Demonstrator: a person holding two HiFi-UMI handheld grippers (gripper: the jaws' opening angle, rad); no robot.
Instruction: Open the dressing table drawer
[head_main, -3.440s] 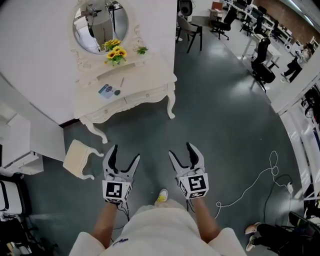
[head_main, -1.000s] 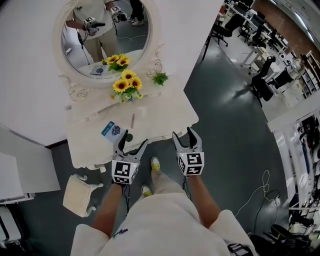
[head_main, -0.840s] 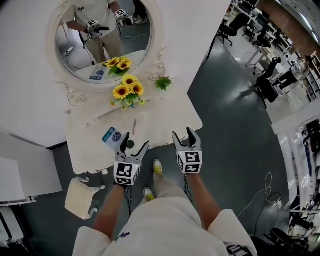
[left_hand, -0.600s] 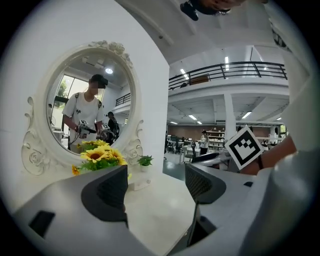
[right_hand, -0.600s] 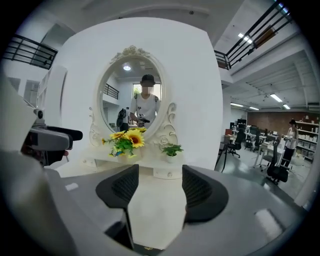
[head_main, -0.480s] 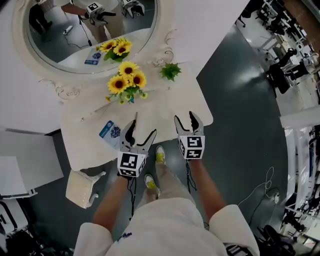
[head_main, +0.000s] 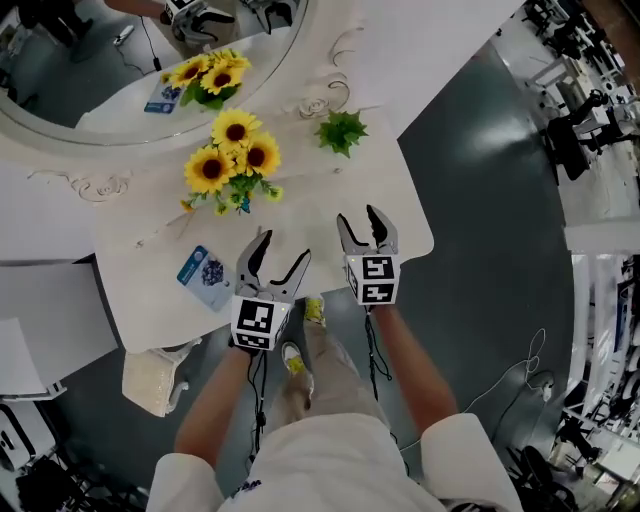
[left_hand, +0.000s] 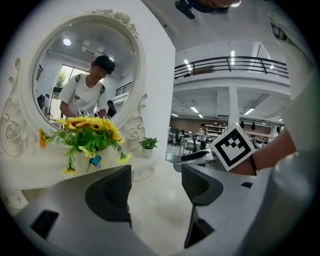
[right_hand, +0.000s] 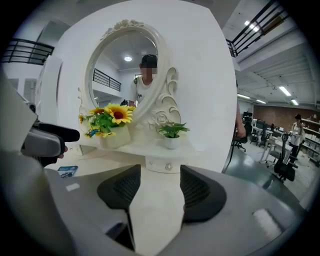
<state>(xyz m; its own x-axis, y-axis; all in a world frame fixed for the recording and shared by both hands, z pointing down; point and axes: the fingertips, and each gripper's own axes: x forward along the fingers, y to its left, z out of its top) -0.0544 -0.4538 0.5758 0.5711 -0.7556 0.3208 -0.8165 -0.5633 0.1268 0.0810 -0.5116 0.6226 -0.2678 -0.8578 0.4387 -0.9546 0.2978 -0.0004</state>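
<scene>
The ribbed dark pads of both grippers stand spread with only bare tabletop showing between them, though each pair of jaws has just been closing a little from its widest. The left gripper and the right gripper now reach side by side over the near edge of the cream-white, scroll-carved dressing table. A second ago they hung just at that edge, and a few seconds back the person stood well away on the grey floor. So the walk-up is done and the reach has begun, but nothing is gripped. In the right gripper view a small cream drawer front with a round knob sits straight ahead beyond the jaws. It is set in the low raised shelf at the far side of the top, under the little green potted plant and right of the yellow sunflower bunch. It is shut and well apart from the pads. This looks the likely target. Any drawers under the near edge are hidden.
</scene>
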